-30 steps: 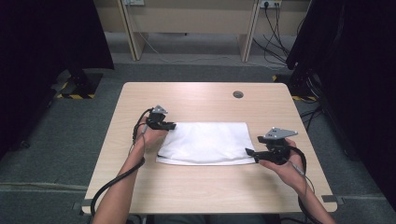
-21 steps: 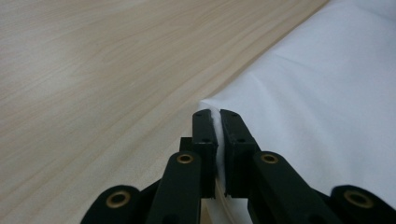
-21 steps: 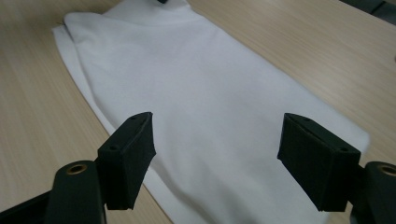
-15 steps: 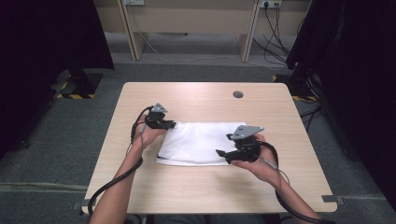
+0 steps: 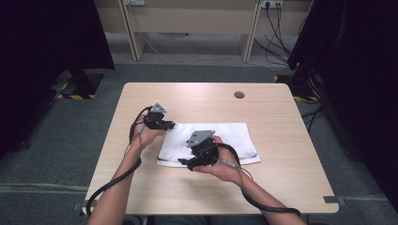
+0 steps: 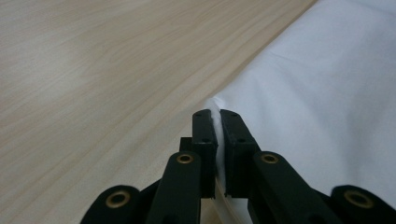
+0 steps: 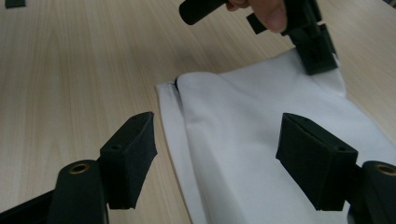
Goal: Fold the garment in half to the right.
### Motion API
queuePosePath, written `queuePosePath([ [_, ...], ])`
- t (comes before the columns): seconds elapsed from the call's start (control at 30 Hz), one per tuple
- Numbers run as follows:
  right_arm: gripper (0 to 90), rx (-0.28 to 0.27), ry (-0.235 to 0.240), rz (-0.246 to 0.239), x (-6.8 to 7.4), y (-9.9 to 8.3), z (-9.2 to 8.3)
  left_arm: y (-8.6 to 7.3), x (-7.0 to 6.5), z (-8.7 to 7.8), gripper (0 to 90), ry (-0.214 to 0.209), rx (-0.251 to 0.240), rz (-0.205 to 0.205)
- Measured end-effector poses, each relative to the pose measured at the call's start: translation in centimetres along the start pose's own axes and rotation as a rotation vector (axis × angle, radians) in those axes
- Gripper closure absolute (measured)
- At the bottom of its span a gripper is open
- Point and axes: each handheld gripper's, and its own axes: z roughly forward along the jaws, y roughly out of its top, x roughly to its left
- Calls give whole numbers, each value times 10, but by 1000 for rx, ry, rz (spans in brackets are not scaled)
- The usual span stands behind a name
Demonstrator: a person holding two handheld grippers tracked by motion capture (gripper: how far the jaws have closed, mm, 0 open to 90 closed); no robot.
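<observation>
Right tool (image 5: 184, 163) moved leftward over white cloth (image 5: 234, 136), jaws apart, empty; left tool (image 5: 172, 125) unmoved, clamped on cloth corner.

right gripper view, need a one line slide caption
Open right gripper hovers over a folded white cloth while the left gripper pinches its far corner.

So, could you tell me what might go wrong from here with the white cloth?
The left gripper pinches just a thin bit of the white cloth at its corner, so a pull could slip it free. The right gripper hangs open over the layered near edge; closing there may catch one layer instead of all, leaving the fold uneven.
</observation>
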Motion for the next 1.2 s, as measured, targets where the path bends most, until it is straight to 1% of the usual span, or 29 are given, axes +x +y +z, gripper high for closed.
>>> queuePosePath([
  [0.13, 291, 12, 21, -9, 7, 8, 18, 0, 1, -1, 846, 1, 7, 3],
  [0.33, 306, 23, 40, -16, 10, 15, 41, 0, 0, -2, 846, 1, 13, 4],
  [0.53, 321, 58, 39, -35, 14, 19, 64, 0, 1, -1, 846, 3, 22, 7],
  [0.6, 333, 68, 41, -32, 15, 19, 71, 0, 1, -2, 846, 3, 24, 9],
  [0.63, 341, 70, 39, -41, 16, 18, 74, 0, 1, -2, 846, 3, 25, 8],
  [0.7, 356, 80, 42, -50, 17, 19, 78, 0, 1, -2, 845, 3, 29, 8],
  [0.9, 389, 83, 48, -57, 18, 22, 85, -1, 2, -2, 845, 3, 35, 10],
  [1.1, 428, 109, 69, -67, 19, 20, 94, -1, 2, -1, 845, 0, 45, 15],
  [1.2, 471, 102, 72, -55, 19, 20, 96, -1, 2, -1, 845, 0, 48, 15],
])
